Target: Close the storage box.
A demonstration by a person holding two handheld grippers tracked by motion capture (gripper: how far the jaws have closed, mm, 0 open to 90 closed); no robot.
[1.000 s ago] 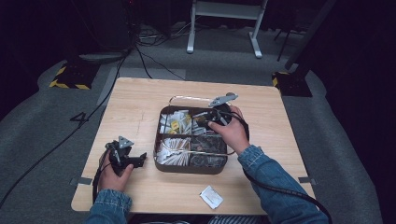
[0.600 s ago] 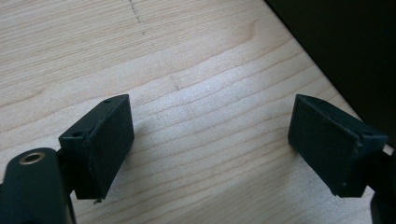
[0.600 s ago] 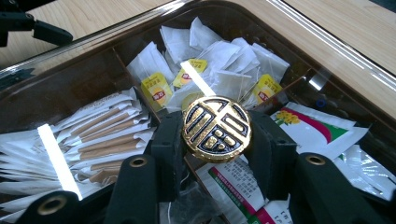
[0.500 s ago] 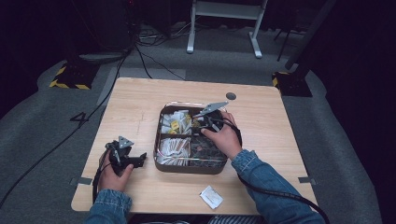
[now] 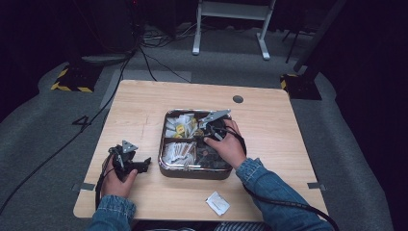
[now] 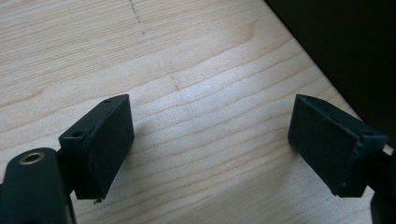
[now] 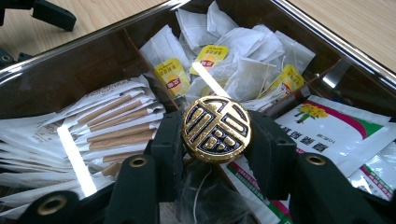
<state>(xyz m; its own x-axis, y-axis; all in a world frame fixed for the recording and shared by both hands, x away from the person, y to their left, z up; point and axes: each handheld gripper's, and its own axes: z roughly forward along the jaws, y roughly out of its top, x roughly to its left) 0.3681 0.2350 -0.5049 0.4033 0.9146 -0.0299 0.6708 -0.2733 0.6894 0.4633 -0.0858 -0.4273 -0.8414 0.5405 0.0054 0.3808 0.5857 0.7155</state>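
Observation:
My right gripper (image 7: 217, 129) is shut on a round gold knob (image 7: 216, 122) with a black raised character. Glare streaks around the knob suggest a clear lid beneath it; I cannot tell for sure. In the high view the right gripper (image 5: 208, 137) hovers over the middle of a dark, shiny-rimmed divided tray (image 5: 192, 174). The tray (image 7: 327, 42) holds tea bags (image 7: 233, 46) with yellow tags, paper stick packets (image 7: 112, 121) and white sachets (image 7: 336, 126) with a flower print. My left gripper (image 5: 142, 165) rests on the table left of the tray, open (image 6: 210, 144) with bare wood between its jaws.
A small white packet (image 5: 217, 202) lies near the front edge of the wooden table (image 5: 144, 110). A dark cable hole (image 5: 237, 99) sits near the far edge. Cables trail from both grippers. Grey floor and dark stands surround the table.
My right hand has moved from the tray's far right corner toward its centre and come lower, still gripping the knob. The left hand has stayed put.

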